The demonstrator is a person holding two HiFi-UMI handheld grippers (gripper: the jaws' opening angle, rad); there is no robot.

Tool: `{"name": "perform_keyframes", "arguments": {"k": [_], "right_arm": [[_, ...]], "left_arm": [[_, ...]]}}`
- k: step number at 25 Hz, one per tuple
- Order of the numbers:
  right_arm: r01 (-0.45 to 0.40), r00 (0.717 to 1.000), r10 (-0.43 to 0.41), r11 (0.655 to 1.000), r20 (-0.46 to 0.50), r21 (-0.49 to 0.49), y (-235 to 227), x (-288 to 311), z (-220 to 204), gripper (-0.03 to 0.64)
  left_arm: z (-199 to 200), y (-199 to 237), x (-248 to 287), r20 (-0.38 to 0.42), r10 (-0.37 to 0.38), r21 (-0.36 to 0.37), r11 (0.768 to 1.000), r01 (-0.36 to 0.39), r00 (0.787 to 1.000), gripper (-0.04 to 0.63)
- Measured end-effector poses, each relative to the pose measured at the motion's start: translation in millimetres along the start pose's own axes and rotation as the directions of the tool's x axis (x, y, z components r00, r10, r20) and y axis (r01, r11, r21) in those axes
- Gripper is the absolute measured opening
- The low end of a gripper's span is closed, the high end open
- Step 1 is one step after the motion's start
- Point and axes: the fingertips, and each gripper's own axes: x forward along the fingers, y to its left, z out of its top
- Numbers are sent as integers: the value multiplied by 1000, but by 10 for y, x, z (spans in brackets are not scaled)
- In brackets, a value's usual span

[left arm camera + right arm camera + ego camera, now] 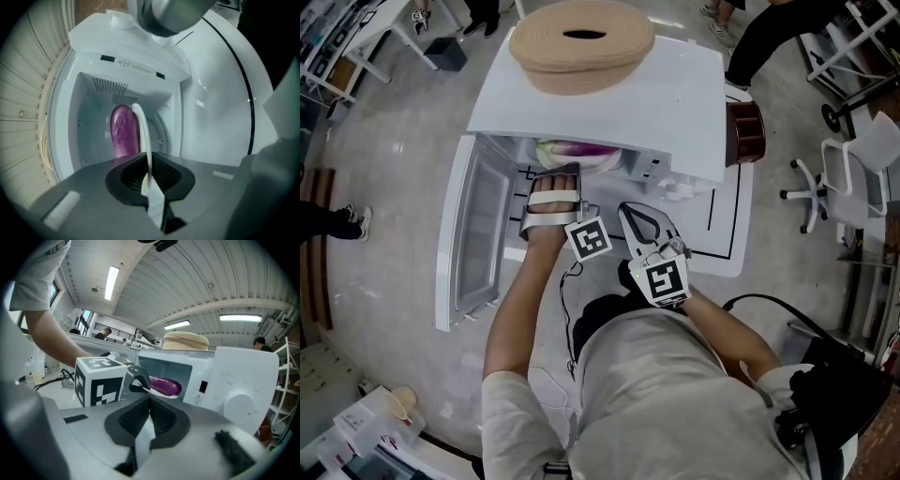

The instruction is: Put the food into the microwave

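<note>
Right gripper (630, 214): jaws are sitting together, gripping nothing. Left gripper (148, 165): jaws are clamping the rim of the plate (142, 126), holding the purple eggplant (123, 132) inside the open microwave (675, 94).

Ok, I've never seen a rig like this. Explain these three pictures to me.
No robot: a person holds a two-jaw gripper in each hand. The head view looks down from the person's head; each gripper view rides on its gripper. A white microwave stands on a table, its door open, a tan woven round piece on top. The left gripper has its jaws shut on the rim of a white plate carrying a purple eggplant, at the microwave's opening. The right gripper has its jaws together, empty.
</note>
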Motion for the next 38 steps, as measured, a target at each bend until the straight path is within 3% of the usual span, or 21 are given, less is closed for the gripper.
{"name": "perform_keyframes", "arguments": {"k": [12, 38], "right_arm": [[-4, 1000, 4, 1000, 5, 3, -57, 25, 11, 11], [-19, 999, 19, 1000, -26, 13, -177, -27, -73, 11]], "left_arm": [[-40, 9, 253, -30, -14, -2, 1000, 14, 999, 32], [117, 9, 717, 7, -22, 6, 1000, 22, 1000, 32]]}}
